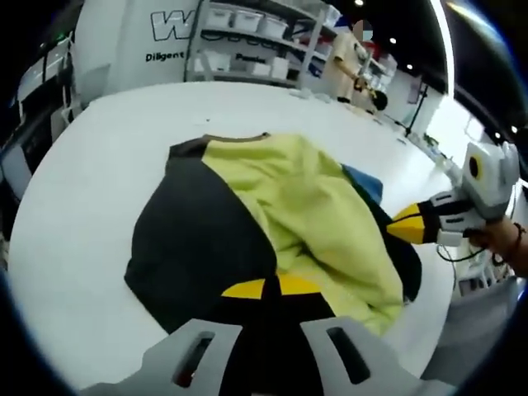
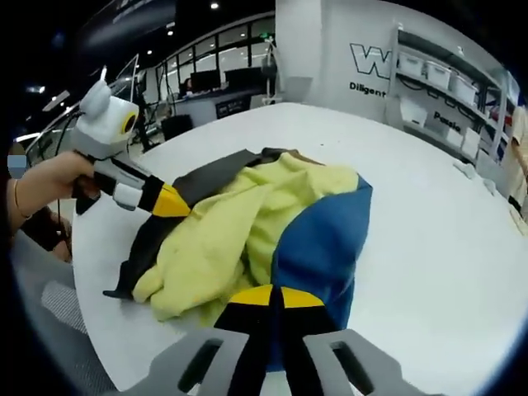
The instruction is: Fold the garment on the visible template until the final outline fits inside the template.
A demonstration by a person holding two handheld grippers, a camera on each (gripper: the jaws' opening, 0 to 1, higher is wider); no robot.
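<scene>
A: Garment first: where does it lie from each pair of jaws?

B: It sits bunched on the white worktop, on top of a dark flat sheet that I take to be the template. Going left to right in the left gripper view: bare worktop, then the dark sheet, then the yellow cloth heaped over its right half, then a blue patch at the far right.

A: And the left gripper?

B: Its yellow-tipped jaws are pressed together at the near edge of the heap. Whether cloth is pinched between them I cannot tell; the tips look clenched with no gap.

A: The right gripper?

B: Same posture in its own view: tips closed tight, resting at the near edge of the blue part. It looks to be pinching that fabric, though the fold hides the contact. It also enters the left gripper view from the right.

A: So the relation that matters?

B: The two grippers face each other across the heap, one at each end of its long axis. The yellow lies nearer the left, the blue nearer the right. My judgement: the cloth needs spreading along that axis before any fold will sit inside the dark outline.
</scene>
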